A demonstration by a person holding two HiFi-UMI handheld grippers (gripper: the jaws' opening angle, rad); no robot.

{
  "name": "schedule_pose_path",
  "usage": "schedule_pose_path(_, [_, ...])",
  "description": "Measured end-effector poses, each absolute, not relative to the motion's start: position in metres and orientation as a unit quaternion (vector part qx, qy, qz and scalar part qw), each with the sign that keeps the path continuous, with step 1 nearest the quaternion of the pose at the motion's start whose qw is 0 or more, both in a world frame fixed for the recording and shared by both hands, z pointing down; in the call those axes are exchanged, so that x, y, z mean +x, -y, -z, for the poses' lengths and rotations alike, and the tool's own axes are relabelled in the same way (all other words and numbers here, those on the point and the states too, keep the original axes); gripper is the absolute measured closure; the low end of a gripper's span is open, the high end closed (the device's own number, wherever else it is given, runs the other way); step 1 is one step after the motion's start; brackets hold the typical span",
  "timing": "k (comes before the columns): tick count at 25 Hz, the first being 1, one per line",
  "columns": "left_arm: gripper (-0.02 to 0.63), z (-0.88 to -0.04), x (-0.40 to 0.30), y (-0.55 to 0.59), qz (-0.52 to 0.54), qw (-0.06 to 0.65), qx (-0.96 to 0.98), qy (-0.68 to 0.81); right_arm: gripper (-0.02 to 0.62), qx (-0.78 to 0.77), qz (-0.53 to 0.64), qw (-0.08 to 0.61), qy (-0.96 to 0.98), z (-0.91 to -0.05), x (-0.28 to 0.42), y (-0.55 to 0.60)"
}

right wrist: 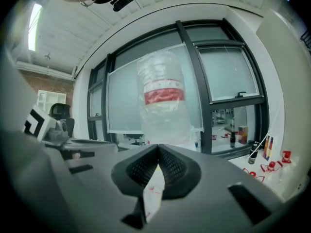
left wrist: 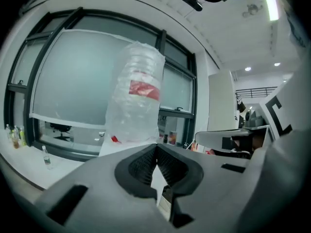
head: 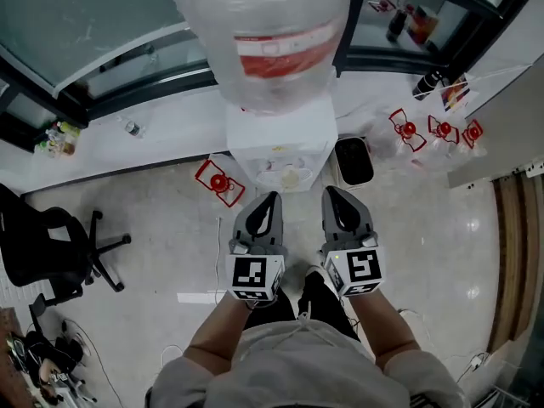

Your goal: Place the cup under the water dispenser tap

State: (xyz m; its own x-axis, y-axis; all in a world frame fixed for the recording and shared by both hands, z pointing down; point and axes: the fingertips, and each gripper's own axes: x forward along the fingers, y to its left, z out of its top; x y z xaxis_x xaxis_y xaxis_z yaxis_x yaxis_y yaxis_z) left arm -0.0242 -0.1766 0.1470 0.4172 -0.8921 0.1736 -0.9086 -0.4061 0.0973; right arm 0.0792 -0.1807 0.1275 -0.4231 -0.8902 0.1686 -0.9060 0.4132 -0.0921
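Dispenser with its wrapped bottle stands straight ahead. The left gripper and right gripper hover before it, both pinched together, holding nothing. What looks like the cup sits at the tap recess (too small to be sure); if so, placing looks done.

The white box-shaped water dispenser stands upright against the window ledge, with a large clear plastic bottle (red label band) on top. A pale round shape sits in its front recess.
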Motion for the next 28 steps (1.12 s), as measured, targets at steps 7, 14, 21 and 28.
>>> schedule_pose_path(7, [0.588,-0.065,-0.044,0.165,-0.036,0.068,0.824,0.562,0.568,0.524,-0.070,0.045,0.848,-0.053,0.073,0.164])
schedule_pose_path(14, [0.588,-0.017,-0.053,0.149,-0.011,0.037,0.819,0.573,0.568,0.513,-0.045,0.028,0.857,-0.019,0.067,0.149])
schedule_pose_path(21, [0.588,0.006,-0.057,0.142,0.004,0.019,0.821,0.571,0.568,0.514,-0.037,0.024,0.856,-0.007,0.066,0.142])
schedule_pose_path(28, [0.588,0.018,-0.054,0.138,0.013,0.003,0.830,0.558,0.568,0.515,-0.024,0.020,0.857,-0.001,0.063,0.136])
